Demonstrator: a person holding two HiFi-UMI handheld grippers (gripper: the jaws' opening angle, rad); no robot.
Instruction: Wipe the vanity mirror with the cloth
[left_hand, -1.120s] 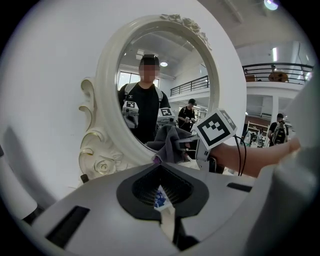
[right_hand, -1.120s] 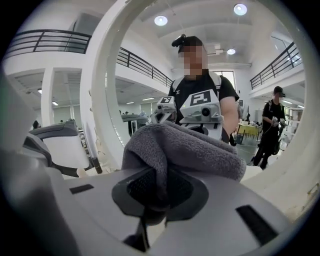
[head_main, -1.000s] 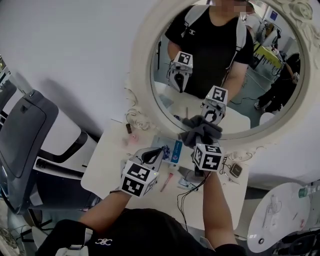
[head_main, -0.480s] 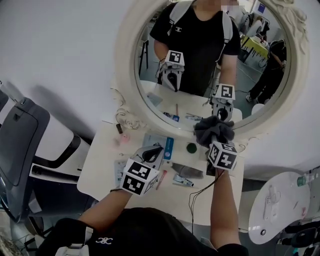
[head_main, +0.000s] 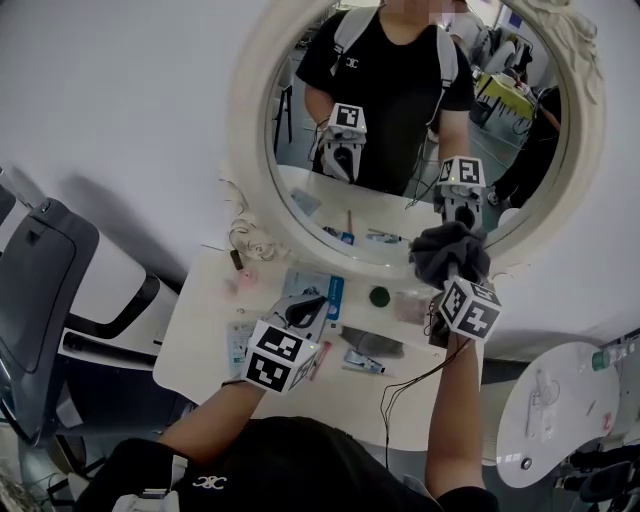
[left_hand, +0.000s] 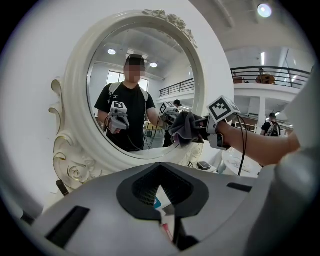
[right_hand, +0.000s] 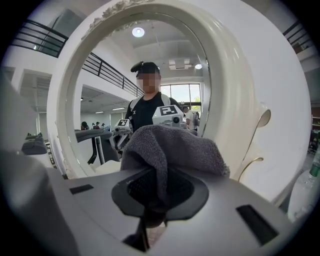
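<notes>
The oval vanity mirror in its white carved frame stands at the back of a small white table. My right gripper is shut on a bunched dark grey cloth, and the cloth lies against the lower right of the glass, by the frame. In the right gripper view the cloth drapes over the shut right gripper, with the mirror glass just beyond. My left gripper hovers low over the table, shut and holding nothing. The left gripper view shows the mirror and the cloth.
On the table lie a blue and white packet, a dark round lid, a red pen and black cables. A grey chair stands at the left, a round white side table at the lower right.
My right gripper has carried the cloth rightward along the mirror's lower edge, from the bottom middle towards the right side. The left gripper has hardly moved.
</notes>
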